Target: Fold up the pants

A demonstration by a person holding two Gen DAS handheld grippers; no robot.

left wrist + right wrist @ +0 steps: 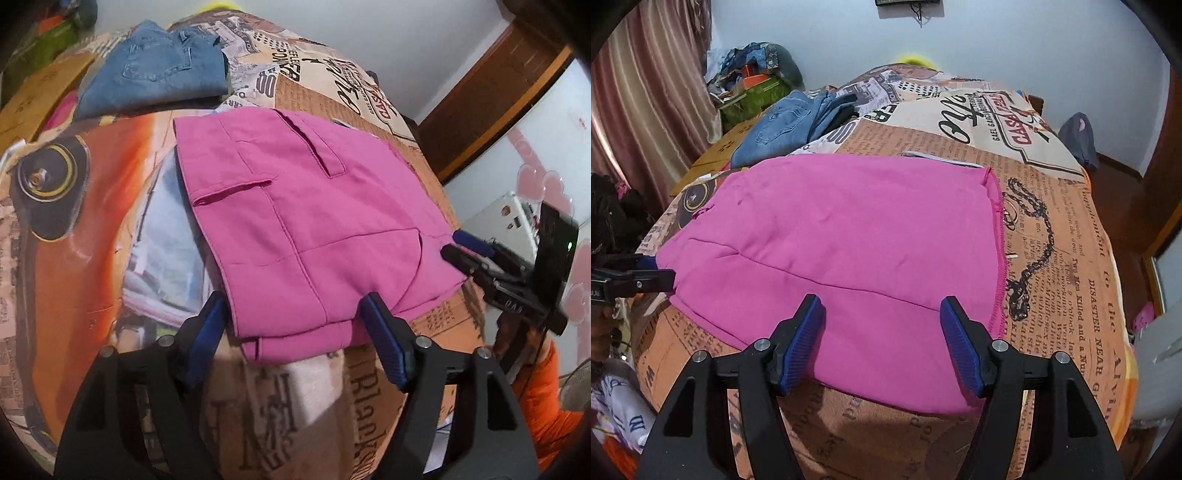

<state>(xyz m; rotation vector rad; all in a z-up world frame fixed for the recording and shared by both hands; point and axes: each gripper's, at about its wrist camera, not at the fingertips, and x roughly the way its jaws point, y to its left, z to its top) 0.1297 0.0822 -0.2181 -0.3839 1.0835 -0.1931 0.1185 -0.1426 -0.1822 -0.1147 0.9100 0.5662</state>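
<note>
Pink pants [295, 229] lie folded flat on the printed bedspread [92, 221], pockets and seams up in the left wrist view. My left gripper [295, 314] is open, its blue pads astride the near edge of the fold, holding nothing. In the right wrist view the pants [849, 240] spread wide, with a raw hem on the right. My right gripper [882, 317] is open over their near edge and empty. The right gripper also shows in the left wrist view [458, 245] at the fold's right corner. The left gripper shows at the left edge of the right wrist view [661, 273].
Folded blue jeans [155, 70] lie at the far side of the bed, also in the right wrist view [790, 122]. Cardboard boxes [720, 144] and clutter stand left of the bed. A curtain [646, 92] hangs at left. A wooden door frame [491, 99] is at right.
</note>
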